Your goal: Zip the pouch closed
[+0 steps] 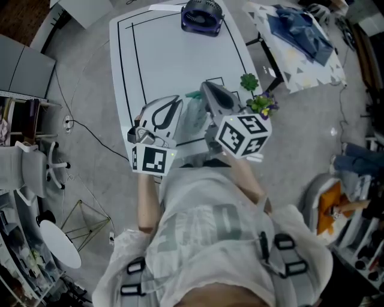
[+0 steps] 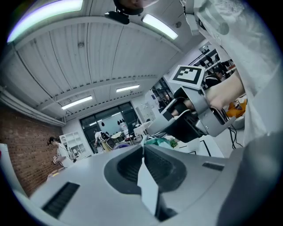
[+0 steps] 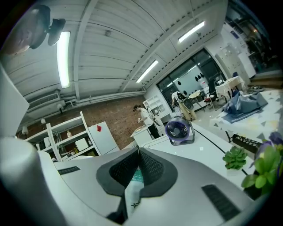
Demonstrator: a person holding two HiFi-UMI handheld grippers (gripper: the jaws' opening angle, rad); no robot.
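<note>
Head view: raised side by side over the near end of the white tabletop [image 1: 174, 54], left hand-held gripper [image 1: 178, 101] and right hand-held gripper [image 1: 205, 89], with the pale pouch [image 1: 193, 111] caught between them, a teal patch at its far edge. Seemingly lifted clear of the surface, though hard to confirm from straight above.

Left gripper view: clenched on a thin pale fold of the pouch [image 2: 148, 190], pinched flat between the ribbed pads. More teal material just past the tips, with the other tool close opposite.

Right gripper view: likewise clamped tight, here on a pale strip [image 3: 132, 190] with teal behind it and a small dark cross-shaped mark. Zip pull, tab or plain fabric: impossible to tell.

Progress, as a judgement: grip on both sides secured, pouch held up between them. No zip teeth or slider visible anywhere, so no saying how much of the opening is already shut. Probably early or midway. Left to do: steady one end, draw the slider along to its stop, check the closure. Fan [image 1: 203, 15] and potted plants [image 1: 258, 99] well apart from the work, no hindrance.
</note>
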